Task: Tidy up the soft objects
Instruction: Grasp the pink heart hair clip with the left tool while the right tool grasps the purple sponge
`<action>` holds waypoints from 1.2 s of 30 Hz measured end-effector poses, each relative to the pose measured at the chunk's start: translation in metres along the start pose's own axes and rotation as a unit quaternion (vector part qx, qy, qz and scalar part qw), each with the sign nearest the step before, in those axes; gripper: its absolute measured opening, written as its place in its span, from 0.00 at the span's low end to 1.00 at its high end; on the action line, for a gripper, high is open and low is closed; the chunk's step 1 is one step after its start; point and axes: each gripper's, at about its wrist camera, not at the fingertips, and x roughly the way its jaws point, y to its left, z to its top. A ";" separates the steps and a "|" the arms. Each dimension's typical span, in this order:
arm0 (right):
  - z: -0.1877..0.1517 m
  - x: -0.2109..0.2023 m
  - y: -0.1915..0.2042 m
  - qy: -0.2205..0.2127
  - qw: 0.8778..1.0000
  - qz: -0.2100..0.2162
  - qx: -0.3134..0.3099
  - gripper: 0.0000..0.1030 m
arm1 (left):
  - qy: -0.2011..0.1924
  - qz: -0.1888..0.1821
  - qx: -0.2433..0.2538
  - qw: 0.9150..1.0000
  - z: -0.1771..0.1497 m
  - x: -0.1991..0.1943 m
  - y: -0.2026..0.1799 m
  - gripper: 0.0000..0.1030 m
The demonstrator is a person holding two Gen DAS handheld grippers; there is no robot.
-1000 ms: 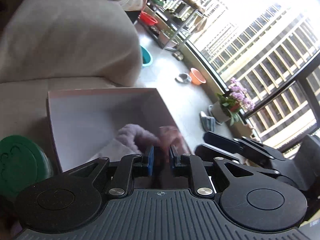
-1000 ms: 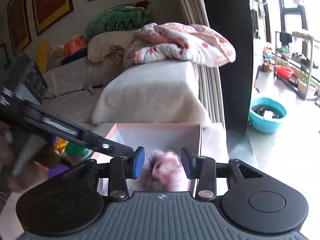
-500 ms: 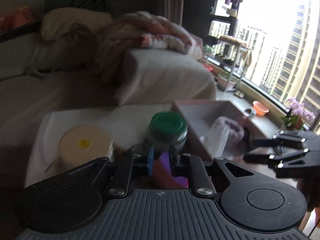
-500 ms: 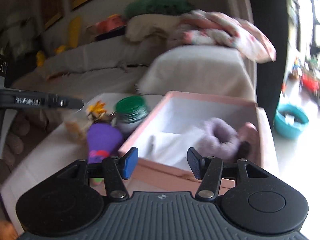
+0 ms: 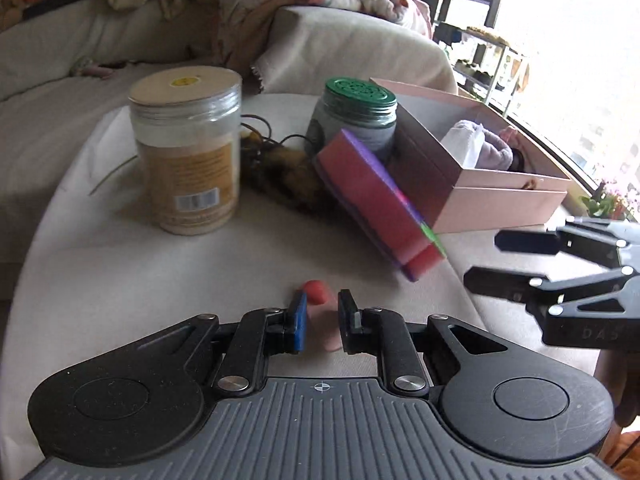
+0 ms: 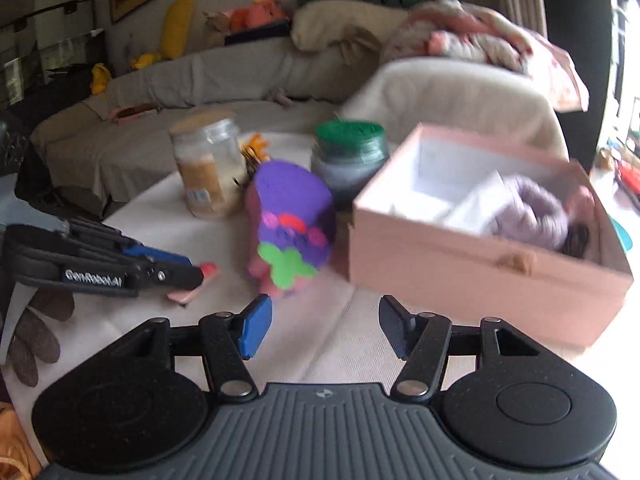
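1. One small pink piece (image 5: pixel 320 294) with a red tip lies on the white cloth (image 5: pixel 160 280) between the fingers of the left gripper (image 5: pixel 322 312). Its long axis runs along the fingers, red end pointing away from the left camera. The jaws stand narrowly apart on either side of it; I cannot tell whether they pinch it.
2. One foam block (image 5: pixel 376 204), pink with a purple face and a green flower, stands tilted. Its upper end leans by the green-lidded jar (image 5: pixel 356 120), and its long axis slopes down toward the near right, beside the box (image 5: pixel 500 200).
3. Counted: two jars, the green-lidded one and a tan-lidded jar (image 5: pixel 188 152); one pink box, open, holding a lilac fuzzy ring (image 5: pixel 494 152) and white paper; one brown fuzzy thing (image 5: pixel 288 176) between the jars.
4. The right gripper (image 6: pixel 326 324) hovers with its jaws spread wide and nothing between them, the foam block just ahead.
5. Half a second ago the left camera sat higher and farther back, with the foam block showing between its fingers. Now it is low over the cloth, at the pink piece. The left finger gap looks unchanged. The right view then faced the box; now it is centred between block and box, jaws as wide as before.
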 end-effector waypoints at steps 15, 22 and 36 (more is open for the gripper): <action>-0.014 0.010 -0.013 0.010 0.999 -0.009 0.046 0.63 | -0.001 0.027 0.054 0.998 -0.003 0.008 -0.013 0.28; -0.014 0.012 -0.010 0.010 0.999 -0.015 0.035 0.65 | -0.010 0.031 0.072 0.997 -0.007 0.009 -0.016 0.27; 0.010 0.001 0.042 -0.051 0.989 -0.059 -0.129 0.65 | -0.044 0.037 0.028 0.998 -0.010 -0.013 0.026 0.14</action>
